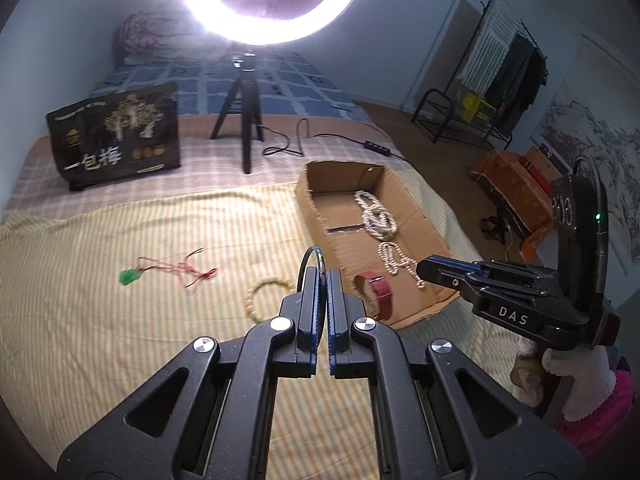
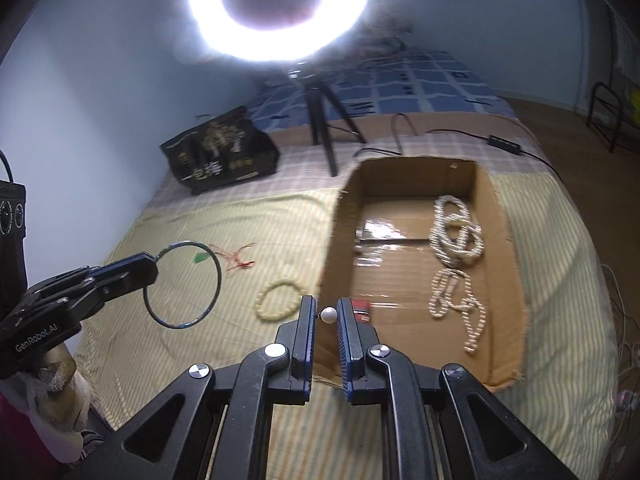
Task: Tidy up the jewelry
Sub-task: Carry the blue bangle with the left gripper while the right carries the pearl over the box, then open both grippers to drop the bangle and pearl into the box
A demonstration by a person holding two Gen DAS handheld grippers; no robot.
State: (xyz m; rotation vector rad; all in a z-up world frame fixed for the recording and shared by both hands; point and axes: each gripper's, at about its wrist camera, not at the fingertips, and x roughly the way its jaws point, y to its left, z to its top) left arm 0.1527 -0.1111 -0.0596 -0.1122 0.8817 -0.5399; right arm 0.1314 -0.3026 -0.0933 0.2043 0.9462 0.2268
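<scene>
Step in hand: loose jewelry being gathered into cardboard box [image 2: 500, 264].

Left gripper [image 1: 321, 276] closed tight on thin bangle [image 2: 182, 284], held above bed [image 1: 120, 340], left of box.

Right gripper [image 2: 326, 314] narrowly parted, small pearl [image 2: 329, 315] pinched between fingers, near box's front edge.

Pearl strands [image 2: 456, 236] and red strap [image 1: 380, 294] already lie in box.

Beaded bracelet [image 2: 278, 300] and green pendant [image 1: 129, 277] left on bed.

Next move judged: both pieces to be carried over box and released.

You had a matt corrugated cardboard box [image 2: 500, 280] patched with glossy tape [image 2: 384, 236], a thin shiny metal bangle [image 2: 182, 284], and striped woven cloth bedding [image 2: 200, 220].
</scene>
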